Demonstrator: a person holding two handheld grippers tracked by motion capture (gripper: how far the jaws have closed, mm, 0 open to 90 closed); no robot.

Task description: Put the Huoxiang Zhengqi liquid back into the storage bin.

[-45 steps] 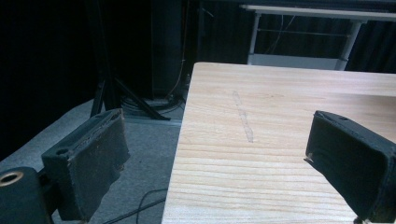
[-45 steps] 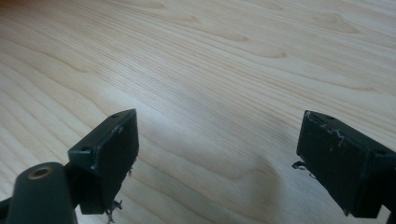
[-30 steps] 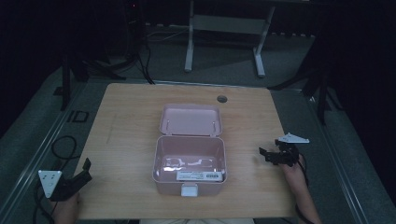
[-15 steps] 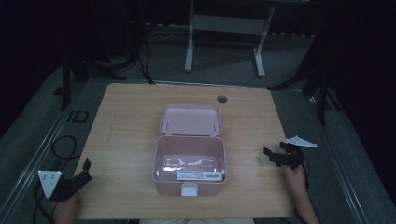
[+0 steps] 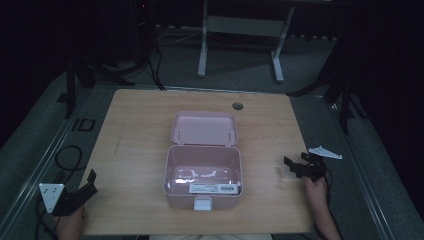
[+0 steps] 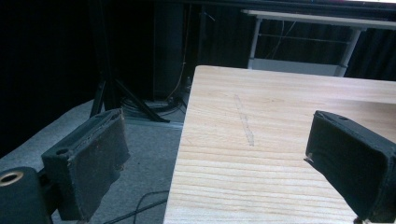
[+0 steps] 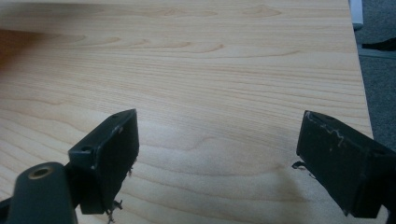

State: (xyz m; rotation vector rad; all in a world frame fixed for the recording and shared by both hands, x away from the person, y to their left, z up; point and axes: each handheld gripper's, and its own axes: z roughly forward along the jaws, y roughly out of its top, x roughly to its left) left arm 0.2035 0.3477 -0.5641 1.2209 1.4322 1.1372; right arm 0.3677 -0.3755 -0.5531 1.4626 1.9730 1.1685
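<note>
Right gripper [image 5: 296, 167] is hovering with jaws spread wide and empty over bare wood at the table's [image 5: 135, 125] right edge. Left gripper [image 5: 82, 187] is gaping empty too, at the near-left corner. One pink box [image 5: 203, 175], lid thrown back, is sitting mid-table between them, left of the right gripper, which looks nearer. Inside the box, contents too unclear to count.

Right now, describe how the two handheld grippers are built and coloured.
Both are black. The left gripper carries a pale three-cornered plate with small dots, the right gripper a pale three-cornered plate too. Each has two blocky black jaws with worn, padded faces; a dark cable trails from each.
</note>
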